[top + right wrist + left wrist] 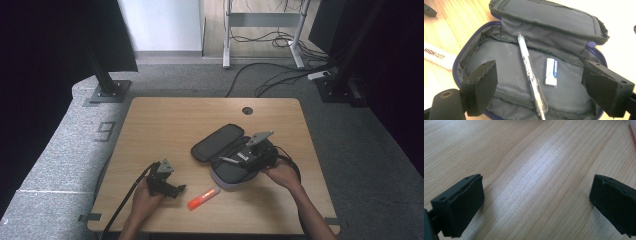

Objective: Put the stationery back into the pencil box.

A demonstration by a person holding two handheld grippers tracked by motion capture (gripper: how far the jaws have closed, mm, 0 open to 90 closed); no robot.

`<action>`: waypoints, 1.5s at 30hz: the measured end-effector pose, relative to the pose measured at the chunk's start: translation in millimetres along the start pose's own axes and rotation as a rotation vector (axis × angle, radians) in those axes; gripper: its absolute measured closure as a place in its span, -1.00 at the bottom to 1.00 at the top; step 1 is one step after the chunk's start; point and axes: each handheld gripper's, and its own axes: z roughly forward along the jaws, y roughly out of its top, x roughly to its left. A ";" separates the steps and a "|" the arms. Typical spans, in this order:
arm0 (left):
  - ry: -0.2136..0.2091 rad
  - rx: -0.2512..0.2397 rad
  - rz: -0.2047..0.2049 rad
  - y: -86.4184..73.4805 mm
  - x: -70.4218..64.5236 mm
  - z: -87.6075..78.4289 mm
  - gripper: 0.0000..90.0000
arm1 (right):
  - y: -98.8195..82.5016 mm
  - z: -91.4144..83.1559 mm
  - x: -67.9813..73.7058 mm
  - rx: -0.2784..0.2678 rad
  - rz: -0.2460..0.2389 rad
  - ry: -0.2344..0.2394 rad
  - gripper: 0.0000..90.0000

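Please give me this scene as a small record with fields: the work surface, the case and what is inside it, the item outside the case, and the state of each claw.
surface: wooden table
case: dark pencil case, unzipped, lid folded back
inside case: clear pen lying lengthwise; small eraser beside it, apart from it
outside case: orange highlighter on the table, between the two claws
left claw: open, nothing between the jaws, resting low over bare wood
right claw: open above the open case, jaws either side of the pen without touching it
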 end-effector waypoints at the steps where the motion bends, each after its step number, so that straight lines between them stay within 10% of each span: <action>1: 0.000 0.001 0.001 0.0 0.1 -0.1 -1.00 | -1.0 -1.1 -0.2 -0.002 0.001 -0.003 -0.70; 25: 0.001 0.002 0.003 0.0 0.1 -0.2 -1.00 | -58.0 -35.8 -13.6 -0.014 0.078 -0.095 -1.00; 45: 0.000 0.002 0.003 0.1 0.2 -0.2 -1.00 | -118.2 -2.3 -3.2 0.007 0.169 -0.125 -1.00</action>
